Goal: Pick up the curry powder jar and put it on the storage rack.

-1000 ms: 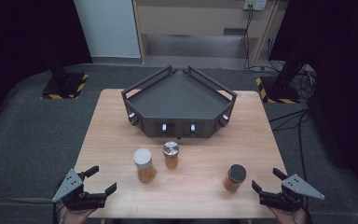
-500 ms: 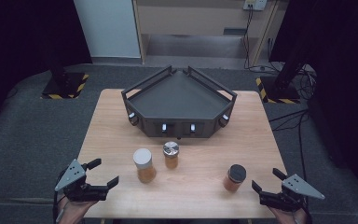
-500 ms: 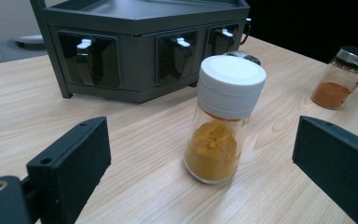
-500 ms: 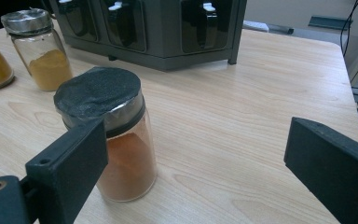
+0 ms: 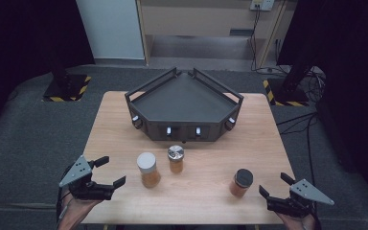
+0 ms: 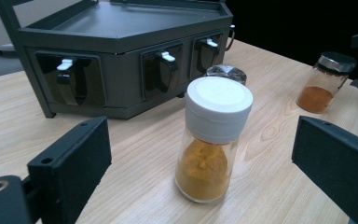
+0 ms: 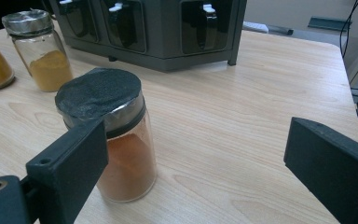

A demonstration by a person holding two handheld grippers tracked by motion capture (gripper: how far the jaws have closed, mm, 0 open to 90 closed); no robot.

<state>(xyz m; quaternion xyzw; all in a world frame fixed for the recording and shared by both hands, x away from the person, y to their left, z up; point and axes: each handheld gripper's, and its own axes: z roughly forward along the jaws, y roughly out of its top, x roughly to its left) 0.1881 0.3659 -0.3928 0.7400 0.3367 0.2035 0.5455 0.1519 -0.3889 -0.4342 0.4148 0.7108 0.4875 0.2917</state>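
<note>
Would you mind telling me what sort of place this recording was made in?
Probably a lab or studio set up for recording: a lone wooden table on grey carpet, black curtains at both sides, stand bases marked with hazard tape, and cables trailing across the floor.

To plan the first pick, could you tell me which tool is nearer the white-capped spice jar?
Left. The left tool is beside the white-capped spice jar; the right tool sits far across.

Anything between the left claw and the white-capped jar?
Nothing: the left gripper view shows bare table between the open left claw and the white-capped jar.
</note>
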